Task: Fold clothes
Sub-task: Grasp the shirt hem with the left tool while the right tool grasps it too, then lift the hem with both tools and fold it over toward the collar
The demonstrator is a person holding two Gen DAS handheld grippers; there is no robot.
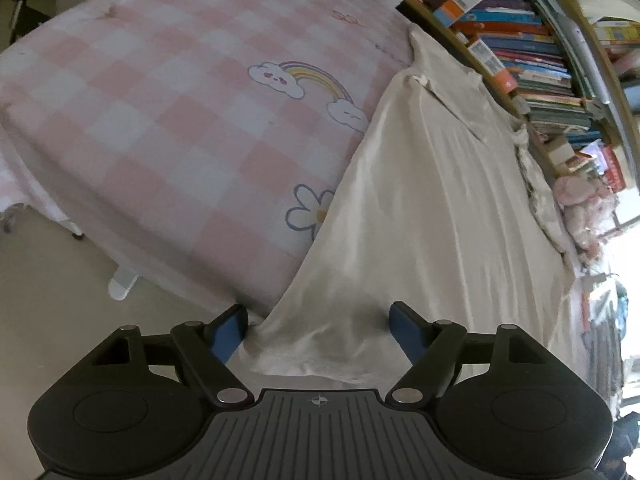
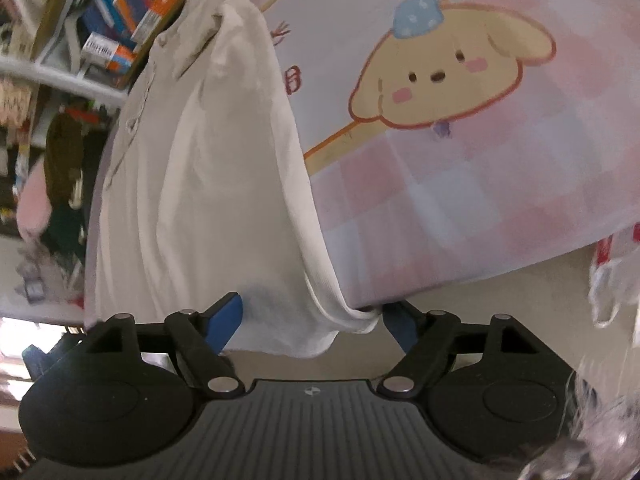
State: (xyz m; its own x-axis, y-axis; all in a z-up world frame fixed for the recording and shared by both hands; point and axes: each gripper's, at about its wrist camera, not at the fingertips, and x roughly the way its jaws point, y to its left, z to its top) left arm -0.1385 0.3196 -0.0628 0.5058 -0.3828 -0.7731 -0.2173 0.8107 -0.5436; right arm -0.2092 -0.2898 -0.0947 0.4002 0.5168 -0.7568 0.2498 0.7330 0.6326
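**Fingers spread at the hem of a limp white garment**

Fingers of both grippers stand wide apart, blue pads either side of the hem, clamping nothing. The left gripper (image 1: 318, 320) faces one lower corner of the thin, cream-white knit garment (image 1: 440, 200), which lies spread lengthwise on the pink checked cartoon-print bed sheet (image 1: 160, 120), its hem drooping over the bed's edge. The right gripper (image 2: 312, 316) faces the opposite hem corner (image 2: 352, 320). By its soft ripples, the cloth looks light, floppy and stretchy; it will sag and slip unless pinched well in from the edge, preferably at the hem's doubled corners. A crowded bookshelf (image 1: 520, 52) stands beyond.
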